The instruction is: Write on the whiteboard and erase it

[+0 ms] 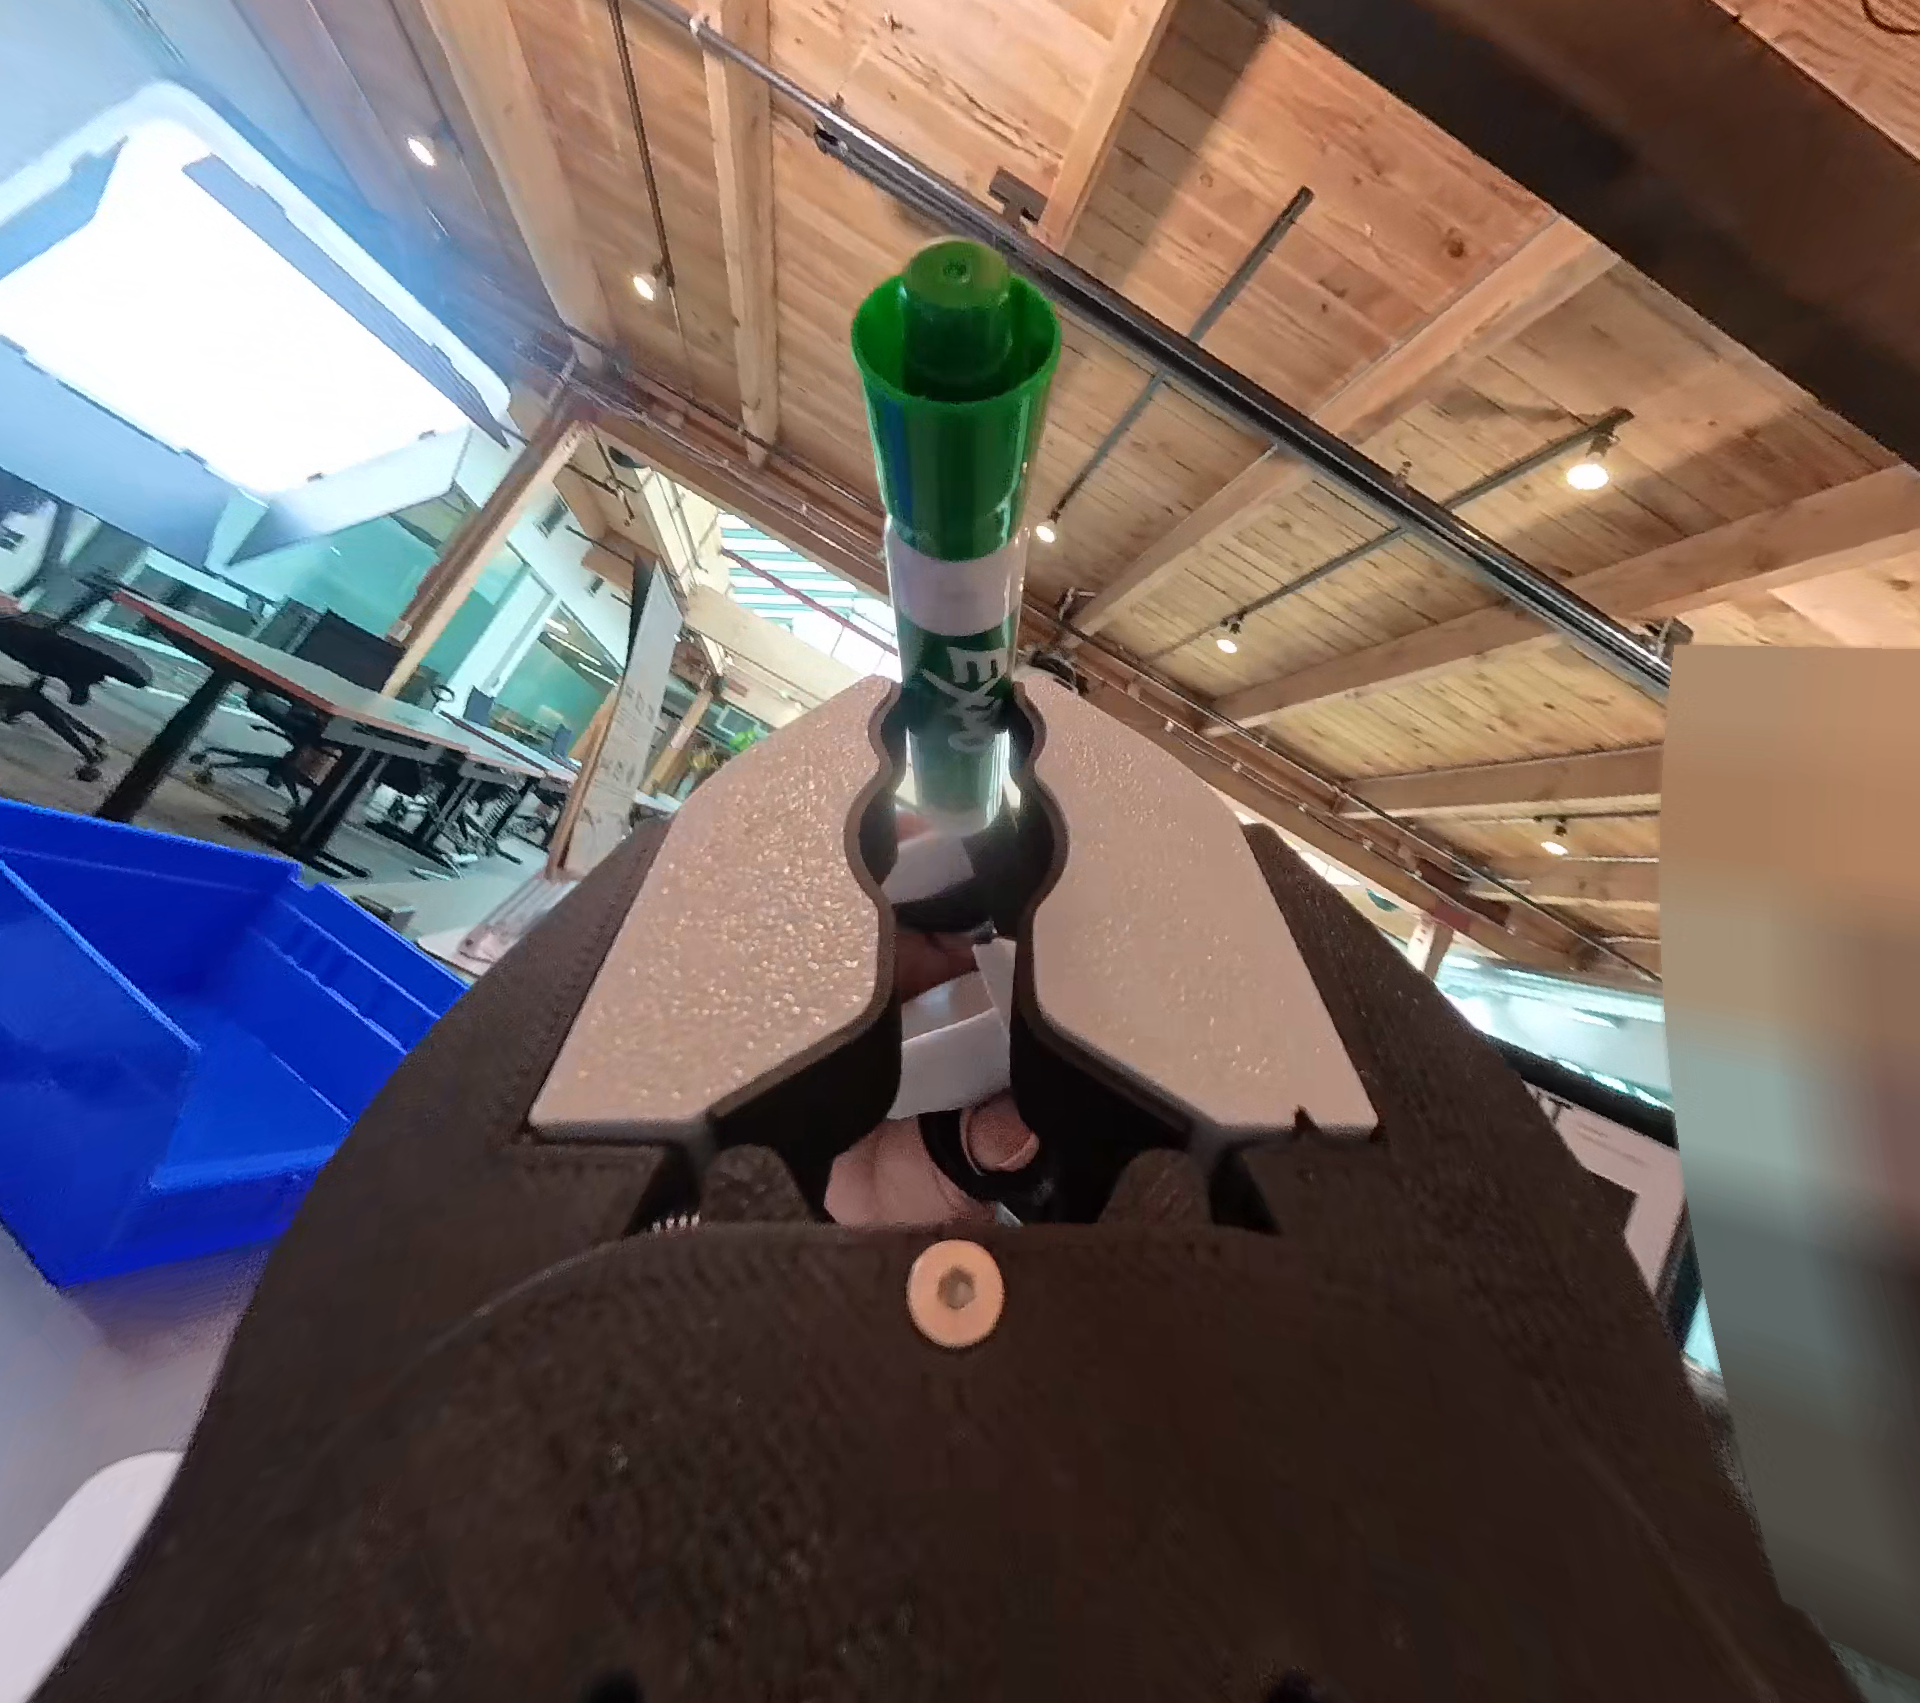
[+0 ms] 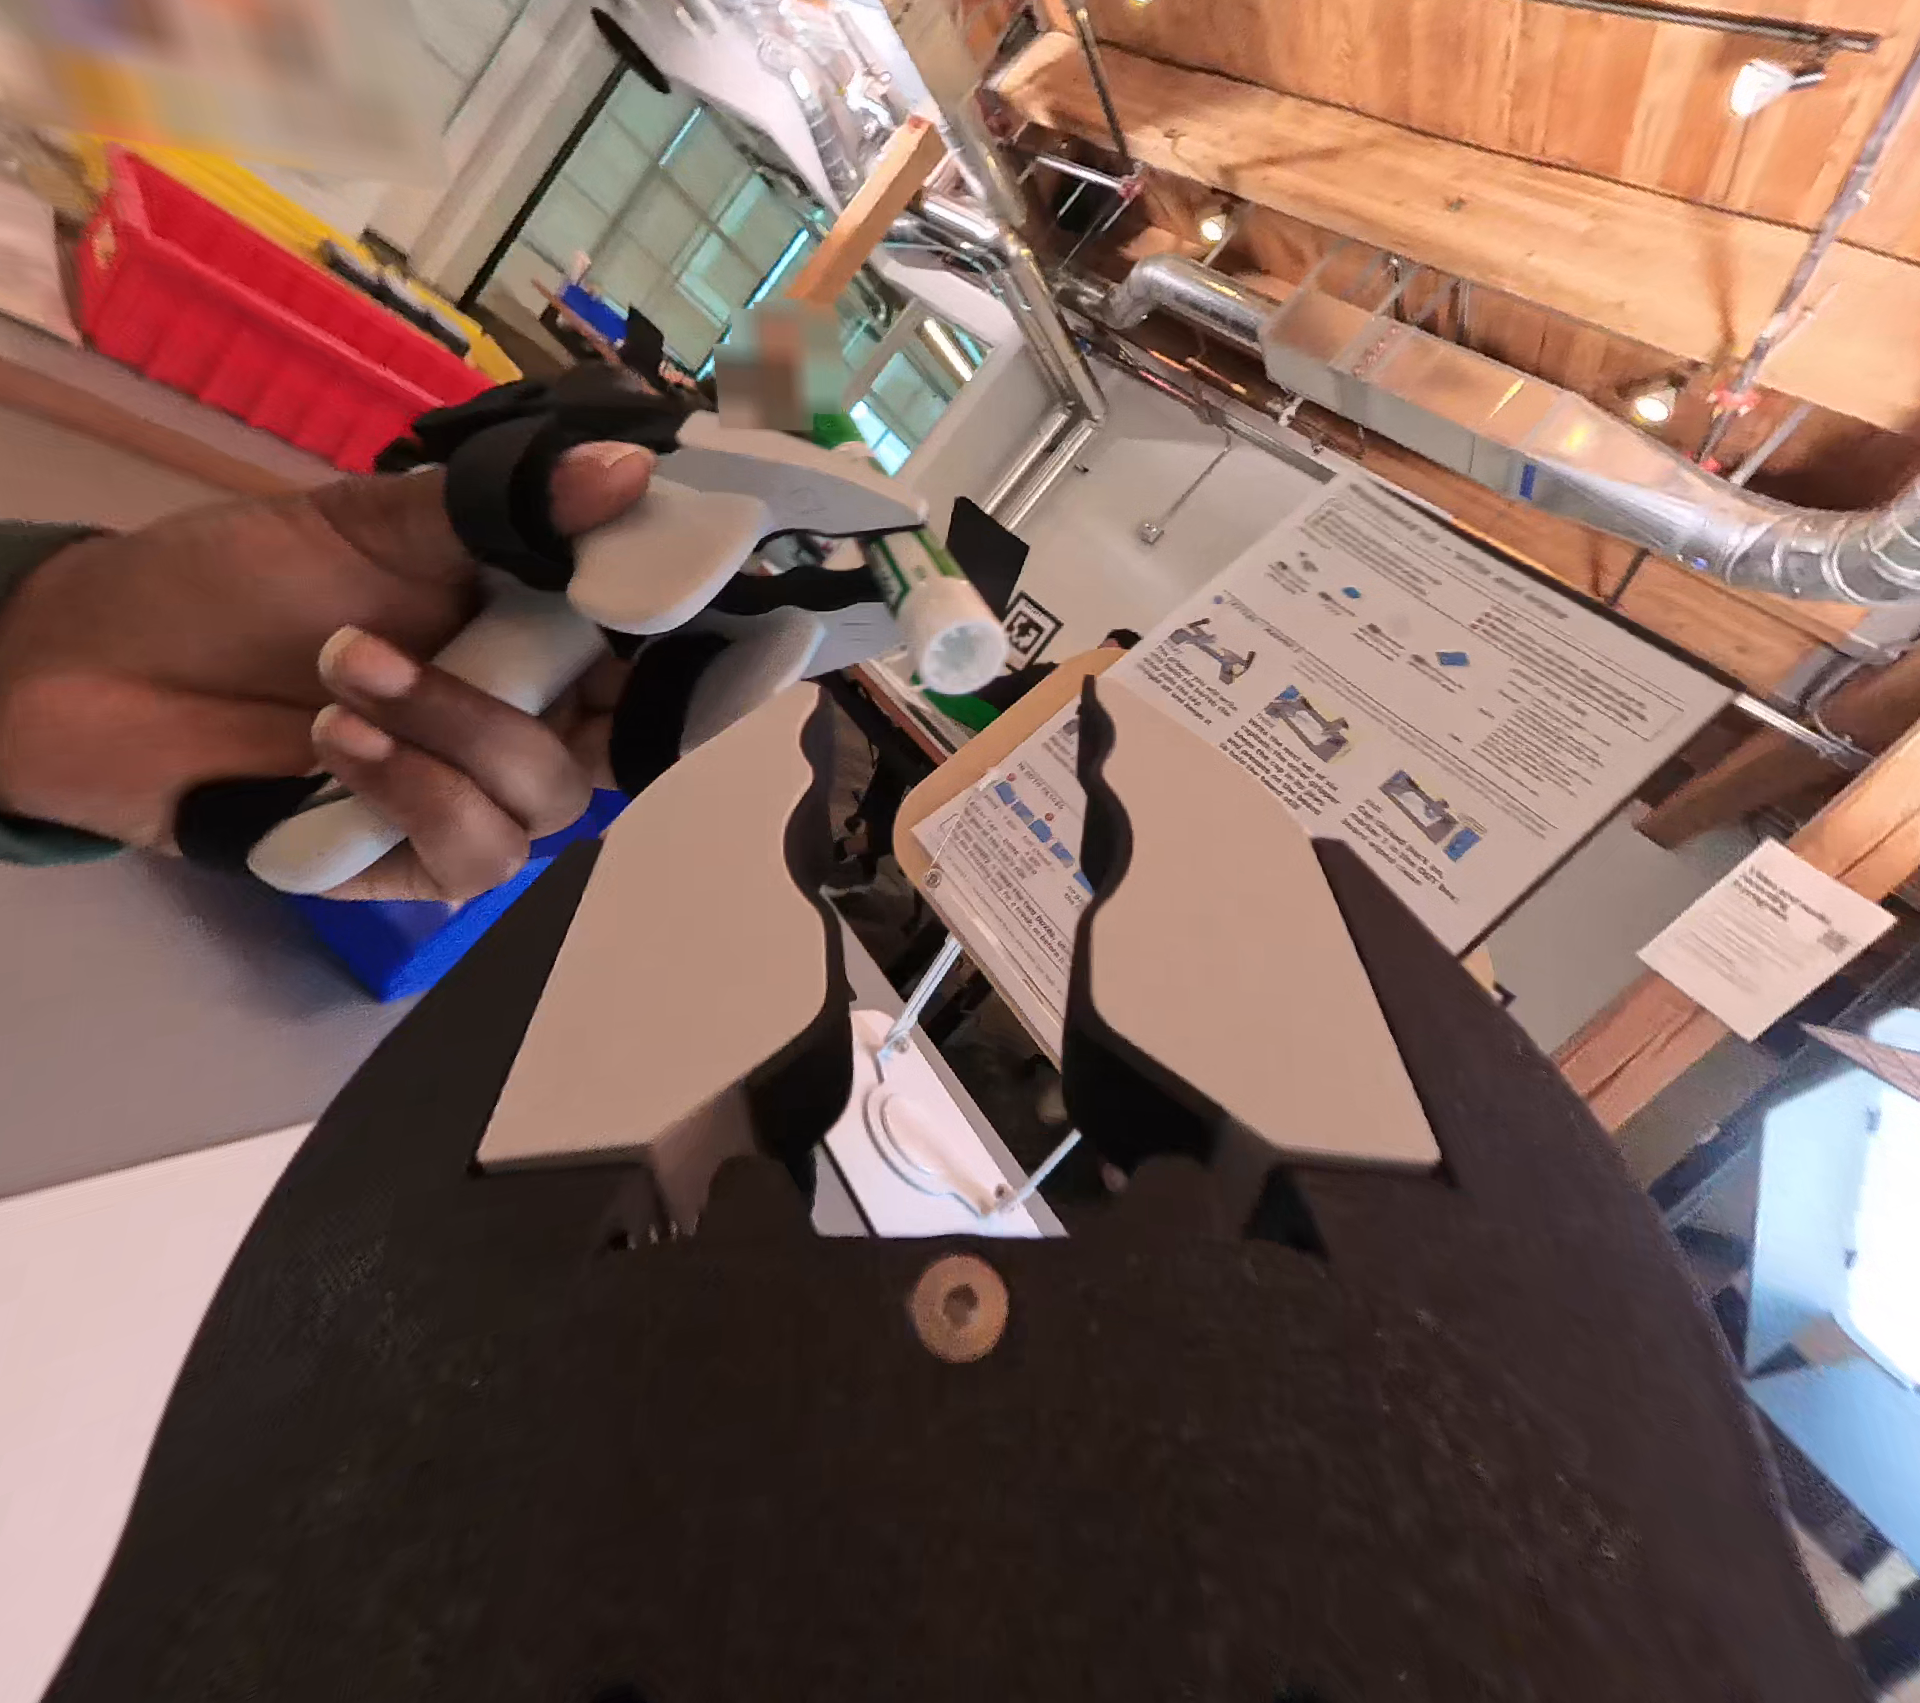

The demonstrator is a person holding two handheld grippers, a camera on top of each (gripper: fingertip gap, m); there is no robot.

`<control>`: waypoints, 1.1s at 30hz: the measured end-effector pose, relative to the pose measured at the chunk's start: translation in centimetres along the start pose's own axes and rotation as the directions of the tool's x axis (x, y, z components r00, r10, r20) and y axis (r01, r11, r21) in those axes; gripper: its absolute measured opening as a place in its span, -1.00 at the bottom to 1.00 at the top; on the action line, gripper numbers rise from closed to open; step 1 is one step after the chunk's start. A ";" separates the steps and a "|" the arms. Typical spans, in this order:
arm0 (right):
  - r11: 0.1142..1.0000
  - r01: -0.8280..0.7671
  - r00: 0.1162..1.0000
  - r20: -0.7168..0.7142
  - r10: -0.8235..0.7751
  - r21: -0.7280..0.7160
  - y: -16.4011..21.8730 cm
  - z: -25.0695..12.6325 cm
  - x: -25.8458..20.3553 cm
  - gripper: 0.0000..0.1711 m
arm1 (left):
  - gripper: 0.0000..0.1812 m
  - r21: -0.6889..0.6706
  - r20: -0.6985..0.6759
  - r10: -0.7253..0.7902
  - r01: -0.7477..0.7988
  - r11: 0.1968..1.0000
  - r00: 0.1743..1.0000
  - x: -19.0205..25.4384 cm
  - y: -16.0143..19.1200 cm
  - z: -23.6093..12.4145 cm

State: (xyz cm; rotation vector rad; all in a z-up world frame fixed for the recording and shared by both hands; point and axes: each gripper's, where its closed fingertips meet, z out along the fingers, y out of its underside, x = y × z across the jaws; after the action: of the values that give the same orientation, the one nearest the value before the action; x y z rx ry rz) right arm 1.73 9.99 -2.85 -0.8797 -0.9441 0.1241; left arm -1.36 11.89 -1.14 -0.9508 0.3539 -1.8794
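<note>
Both cameras sit just behind their own tongs, tilted steeply up toward the timber ceiling [image 1: 1299, 147]. The left view looks along its green marker [image 1: 951, 531]; the right view faces the left tongs [image 2: 831, 573] close by. Both share the marker, ceiling and blue bin [image 1: 156, 978].

Pale grey bench [image 2: 156, 1009] here, with a blue plastic bin [image 1: 177, 1030] sitting on it off to the left. Farther back there's a red bin [image 2: 239, 323], and a flat white sheet or board [image 2: 125, 1321] lying at the near edge.
</note>
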 end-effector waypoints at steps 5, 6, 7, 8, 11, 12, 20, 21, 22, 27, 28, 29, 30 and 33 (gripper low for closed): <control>0.999 0.043 0.994 0.101 -0.045 0.021 0.0 1.2 -2.0 -0.42 | -0.80 -0.121 -0.069 -0.074 0.065 0.991 0.995 1.0 3.5 0.8; 0.997 0.063 0.993 0.099 -0.066 0.031 -0.2 1.4 -2.0 -0.42 | -0.80 -0.141 -0.085 -0.085 0.072 0.987 0.993 1.3 4.0 1.0; 0.996 0.078 0.991 0.109 -0.082 0.035 -0.2 1.6 -2.1 -0.47 | -0.80 -0.155 -0.080 -0.074 0.061 0.986 0.994 1.2 4.4 1.1; 0.997 0.072 0.989 0.125 -0.076 0.035 -0.2 1.6 -2.2 -0.47 | -0.80 -0.156 -0.071 -0.057 0.046 0.987 0.996 1.1 4.3 1.1; 0.998 0.062 0.990 0.130 -0.061 -0.004 0.4 1.8 -1.9 -0.48 | -0.79 -0.231 -0.001 -0.026 0.025 0.973 1.000 0.2 5.6 1.0; 0.998 0.063 0.987 0.148 -0.062 -0.004 0.5 1.7 -2.0 -0.47 | -0.80 -0.244 -0.012 -0.042 0.038 0.969 0.999 0.4 5.9 1.0; 0.995 0.097 0.980 0.176 -0.091 -0.024 1.6 1.9 -3.1 -0.57 | -0.79 -0.334 -0.027 -0.143 0.126 0.934 0.989 0.5 7.9 0.8; 0.994 0.106 0.981 0.166 -0.103 -0.013 1.5 1.8 -3.1 -0.58 | -0.79 -0.347 -0.030 -0.131 0.113 0.931 0.991 0.6 8.0 0.8; 0.995 0.103 0.981 0.166 -0.102 -0.003 1.5 1.7 -3.1 -0.58 | -0.79 -0.362 -0.027 -0.121 0.103 0.927 0.992 0.6 8.1 0.8; 1.000 0.016 0.990 0.139 -0.015 -0.004 1.4 1.3 -1.4 -0.58 | -0.59 -0.345 -0.022 0.059 -0.063 0.936 0.998 -0.1 4.9 -0.2; 1.000 -0.024 0.988 0.151 0.025 -0.010 1.5 1.0 -1.0 -0.59 | -0.53 -0.368 -0.021 0.139 -0.137 0.920 0.990 -0.4 4.1 -0.7; 0.997 -0.081 0.980 0.182 0.083 -0.018 1.6 0.8 -0.9 -0.58 | -0.49 -0.403 -0.021 0.251 -0.238 0.884 0.968 -0.7 3.6 -1.2; 0.987 -0.155 0.958 0.240 0.158 -0.030 1.6 0.6 -1.1 -0.59 | -0.49 -0.440 -0.026 0.391 -0.362 0.822 0.920 -1.0 3.1 -1.7; 0.919 -0.388 0.819 0.432 0.378 -0.070 1.0 -0.1 -2.5 -0.59 | -0.52 -0.531 -0.129 0.726 -0.666 0.524 0.675 -0.5 2.6 -2.6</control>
State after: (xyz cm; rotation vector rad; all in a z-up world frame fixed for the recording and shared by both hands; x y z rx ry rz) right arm 0.56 9.44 -5.29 -1.0380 -1.1686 0.7073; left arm -1.51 10.60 -4.60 -1.0512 1.0821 -0.9577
